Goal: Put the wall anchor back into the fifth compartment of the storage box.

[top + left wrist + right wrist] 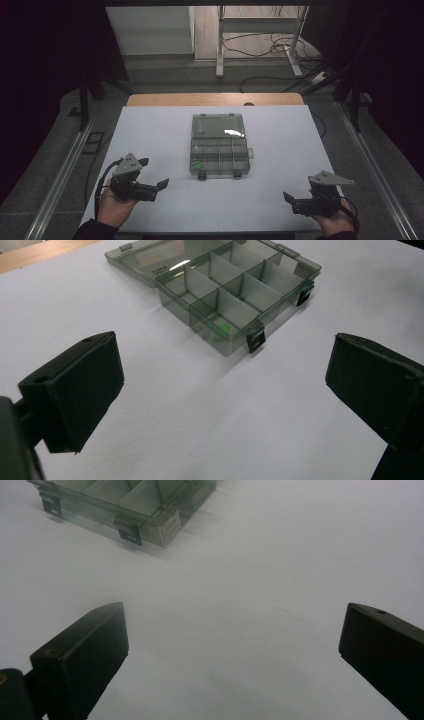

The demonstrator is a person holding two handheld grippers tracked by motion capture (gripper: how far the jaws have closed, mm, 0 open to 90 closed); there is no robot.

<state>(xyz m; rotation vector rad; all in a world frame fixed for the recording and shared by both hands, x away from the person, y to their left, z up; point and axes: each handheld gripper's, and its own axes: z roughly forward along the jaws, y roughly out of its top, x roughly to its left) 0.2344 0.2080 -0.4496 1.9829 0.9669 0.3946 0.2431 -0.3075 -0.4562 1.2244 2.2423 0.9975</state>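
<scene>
both pairs of jaws are spread wide, grasping nothing: left gripper (pixel 150 186) and right gripper (pixel 299 199) rest near the table's front corners, probably poised to start. between them, mid-table, the compartment box (pixel 219 148) lies open. the left gripper view shows something green (pixel 223 328) in a near compartment; the right gripper view shows a side label (pixel 170 524).

Left gripper (pixel 156 176) jaws wide apart; right gripper (pixel 292 192) likewise.

We are seeing the compartment box (pixel 220 152) lying mid-counter (pixel 150 125), lid (pixel 218 125) open toward the far side. A small piece (pixel 198 165) is sitting in its near-left compartment. The left gripper (pixel 155 173) and right gripper (pixel 289 197) are flanking it, nearer.
</scene>
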